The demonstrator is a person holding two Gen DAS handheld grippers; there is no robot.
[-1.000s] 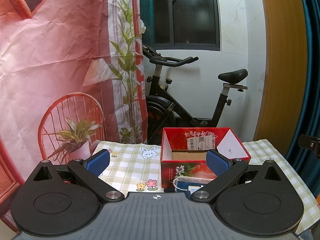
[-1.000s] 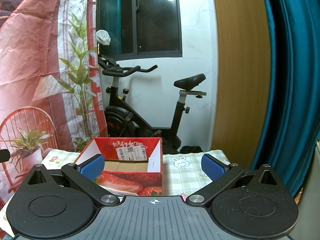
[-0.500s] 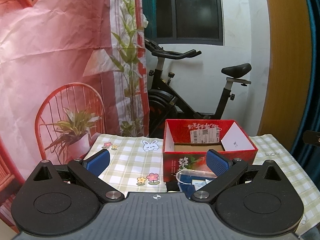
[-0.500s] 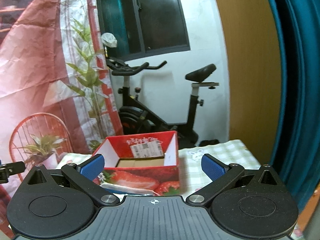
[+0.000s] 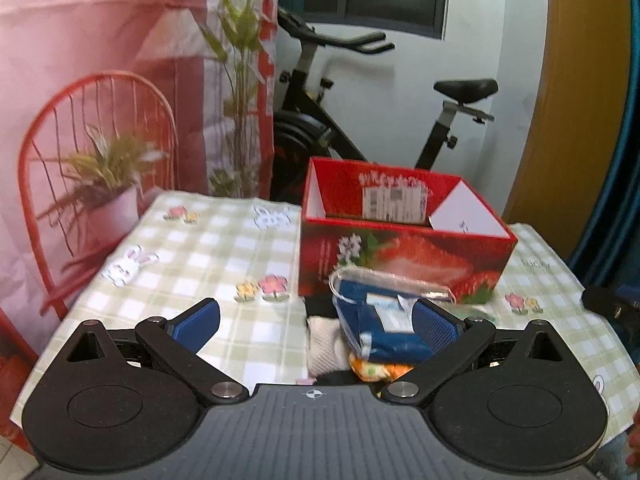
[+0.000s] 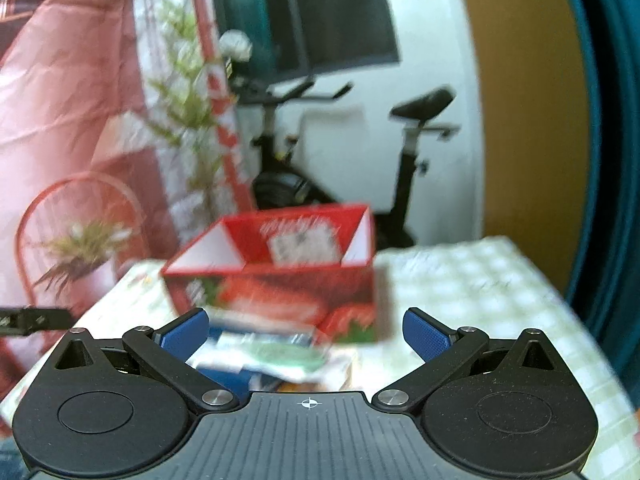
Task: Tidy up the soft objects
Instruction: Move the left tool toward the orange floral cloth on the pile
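A pile of soft items lies on the checked tablecloth in front of a red strawberry box (image 5: pixel 400 240): a blue item in a clear plastic bag (image 5: pixel 380 320), a white cloth (image 5: pixel 326 346), an orange patterned piece (image 5: pixel 376 370) and something black underneath. My left gripper (image 5: pixel 316 322) is open above the near edge of the pile, its right finger beside the blue bag. In the blurred right wrist view the box (image 6: pixel 280 280) and the pile (image 6: pixel 264 352) show too. My right gripper (image 6: pixel 306 332) is open, just short of the pile.
The table wears a green checked cloth (image 5: pixel 200 264) with rabbit and flower prints. An exercise bike (image 5: pixel 360 112) stands behind the table. A pink backdrop with a printed chair and plant hangs at the left (image 5: pixel 100 80). A wooden panel and teal curtain are at the right (image 6: pixel 580 120).
Both grippers have tilted down and moved closer to the table, bringing the pile of soft items into view between their fingers. Both stay open.
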